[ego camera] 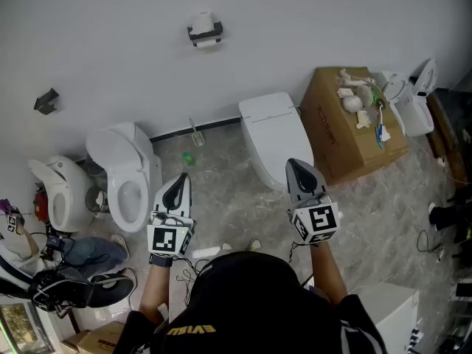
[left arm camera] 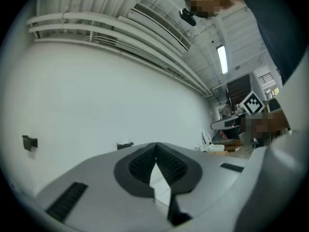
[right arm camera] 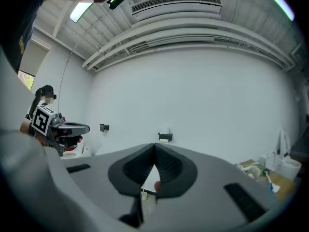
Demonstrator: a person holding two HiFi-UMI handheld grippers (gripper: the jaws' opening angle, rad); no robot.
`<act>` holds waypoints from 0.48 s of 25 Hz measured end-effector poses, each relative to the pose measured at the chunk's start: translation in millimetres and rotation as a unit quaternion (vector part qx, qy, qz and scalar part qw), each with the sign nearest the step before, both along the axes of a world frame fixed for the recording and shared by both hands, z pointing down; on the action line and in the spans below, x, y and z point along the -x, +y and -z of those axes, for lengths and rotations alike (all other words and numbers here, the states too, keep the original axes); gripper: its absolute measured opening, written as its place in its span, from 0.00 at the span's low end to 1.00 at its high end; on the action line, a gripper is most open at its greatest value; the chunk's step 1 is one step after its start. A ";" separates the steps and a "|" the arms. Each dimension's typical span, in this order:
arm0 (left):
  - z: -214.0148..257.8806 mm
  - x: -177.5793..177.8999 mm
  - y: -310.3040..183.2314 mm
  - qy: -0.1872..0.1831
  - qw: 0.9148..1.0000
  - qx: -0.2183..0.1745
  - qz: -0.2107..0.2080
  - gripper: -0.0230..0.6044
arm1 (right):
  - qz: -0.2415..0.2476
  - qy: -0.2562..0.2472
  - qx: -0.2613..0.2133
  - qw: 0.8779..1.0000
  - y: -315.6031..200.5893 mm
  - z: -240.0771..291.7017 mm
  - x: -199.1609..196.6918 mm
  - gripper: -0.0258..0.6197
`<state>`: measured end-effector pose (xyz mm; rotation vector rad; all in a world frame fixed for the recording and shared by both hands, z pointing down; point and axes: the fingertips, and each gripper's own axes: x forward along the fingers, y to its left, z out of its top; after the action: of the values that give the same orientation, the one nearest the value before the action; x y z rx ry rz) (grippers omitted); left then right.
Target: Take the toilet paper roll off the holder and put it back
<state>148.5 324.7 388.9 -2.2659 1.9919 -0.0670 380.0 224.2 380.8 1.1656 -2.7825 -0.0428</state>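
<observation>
Roll sits on holder, up on wall. Left gripper and right gripper: fingers clenched tip to tip, nothing between them. Both held level, well apart from roll.

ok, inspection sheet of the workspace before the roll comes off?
Surface: white wall, bare around the holder.
Job's things: toilet paper roll on its wall holder, untouched.
Clutter: cardboard box with oddments on top; green object on the marbled floor.
Grippers: left gripper and right gripper both shut, empty, short of the wall.
Cables: loose cables on the floor at right.
Surroundings: toilets along the wall, second wall bracket at left.
</observation>
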 end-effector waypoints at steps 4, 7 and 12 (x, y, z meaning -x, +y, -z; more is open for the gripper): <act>7.0 2.4 4.4 -0.012 1.000 0.006 0.019 0.05 | -0.003 0.002 0.007 1.000 0.0 2.4 9.6 0.03; 11.3 13.1 8.8 0.023 0.996 -0.018 0.080 0.05 | 0.005 0.002 0.004 1.000 -1.6 4.3 18.6 0.03; 23.1 18.5 17.4 -0.146 0.972 -0.046 0.179 0.05 | 0.015 0.006 0.003 1.000 -2.0 2.7 26.2 0.03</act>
<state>130.0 342.1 365.8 -1.7030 2.1575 -0.3139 353.8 222.2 378.1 1.1192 -2.7871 -0.0453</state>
